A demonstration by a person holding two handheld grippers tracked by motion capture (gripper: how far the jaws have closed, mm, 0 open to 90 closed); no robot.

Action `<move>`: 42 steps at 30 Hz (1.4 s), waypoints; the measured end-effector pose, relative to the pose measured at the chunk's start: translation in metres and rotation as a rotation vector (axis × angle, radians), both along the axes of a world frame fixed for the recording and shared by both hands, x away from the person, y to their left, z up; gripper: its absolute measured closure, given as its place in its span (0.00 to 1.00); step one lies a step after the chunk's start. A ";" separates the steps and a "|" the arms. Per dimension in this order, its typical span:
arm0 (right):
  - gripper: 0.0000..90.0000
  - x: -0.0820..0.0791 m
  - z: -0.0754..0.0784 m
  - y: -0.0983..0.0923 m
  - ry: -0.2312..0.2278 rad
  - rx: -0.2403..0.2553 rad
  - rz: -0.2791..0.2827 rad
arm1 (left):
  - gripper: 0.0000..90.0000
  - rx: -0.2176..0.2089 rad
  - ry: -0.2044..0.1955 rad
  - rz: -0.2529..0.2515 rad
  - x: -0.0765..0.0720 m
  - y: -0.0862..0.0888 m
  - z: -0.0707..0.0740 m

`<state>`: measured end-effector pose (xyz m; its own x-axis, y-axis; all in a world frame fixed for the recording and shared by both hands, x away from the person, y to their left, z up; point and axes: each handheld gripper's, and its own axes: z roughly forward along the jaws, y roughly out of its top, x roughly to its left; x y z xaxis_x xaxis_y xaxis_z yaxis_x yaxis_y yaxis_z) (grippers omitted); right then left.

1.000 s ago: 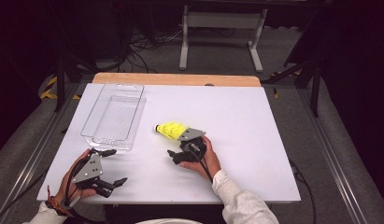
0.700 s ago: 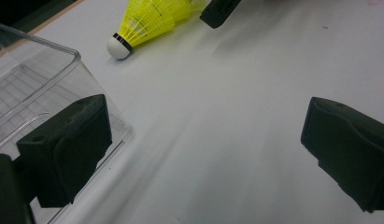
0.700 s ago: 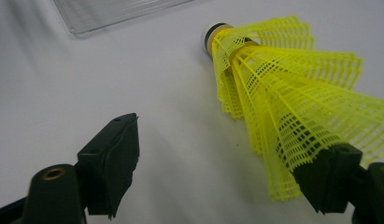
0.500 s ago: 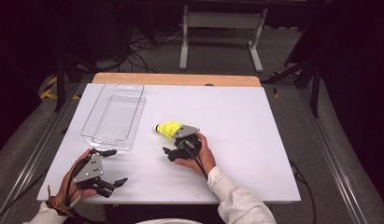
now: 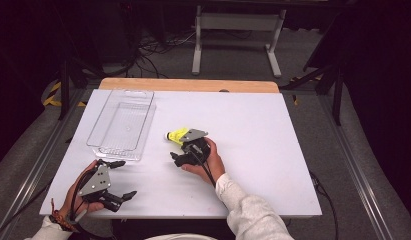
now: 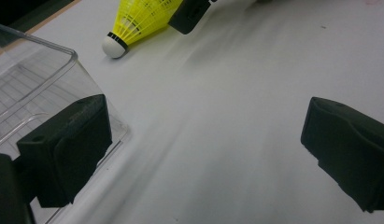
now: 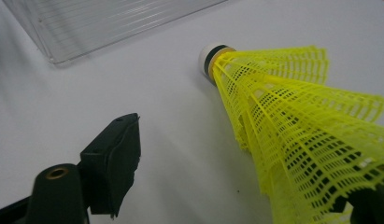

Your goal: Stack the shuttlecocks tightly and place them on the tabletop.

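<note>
- High view: the right gripper (image 5: 179, 148) lies on the white table (image 5: 273, 145) near its middle, with a yellow shuttlecock (image 5: 176, 135) at its tips, cork end toward the clear plastic tray (image 5: 124, 125). The tray stands by the table's left edge, reaching toward the far left corner.
- High view: the left gripper (image 5: 120, 178) rests near the table's front left corner, jaws spread wide with nothing between them.
- Left gripper view: its jaws stand far apart over bare table; one jaw sits by the tray's corner (image 6: 49, 65). The shuttlecock (image 6: 133, 23) lies farther off.
- Right gripper view: the shuttlecock's mesh skirt (image 7: 311, 135) lies against the right-hand jaw, while the left-hand jaw stands clear of it; the jaws are apart and have been closing slightly. Its white cork (image 7: 209, 55) points toward the tray (image 7: 110, 23).
</note>
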<state>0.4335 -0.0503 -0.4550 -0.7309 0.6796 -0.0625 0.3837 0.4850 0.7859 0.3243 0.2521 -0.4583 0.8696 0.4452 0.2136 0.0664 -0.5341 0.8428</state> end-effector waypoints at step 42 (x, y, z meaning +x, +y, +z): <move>0.92 0.023 0.000 0.017 -0.098 -0.082 -0.173 | 0.04 0.011 0.003 -0.001 0.001 0.001 0.000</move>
<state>0.4565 -0.0332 -0.4548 -0.5917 0.7841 -0.1873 0.3906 0.4821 0.7842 0.3252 0.2528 -0.4588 0.8706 0.4420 0.2160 0.0686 -0.5438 0.8364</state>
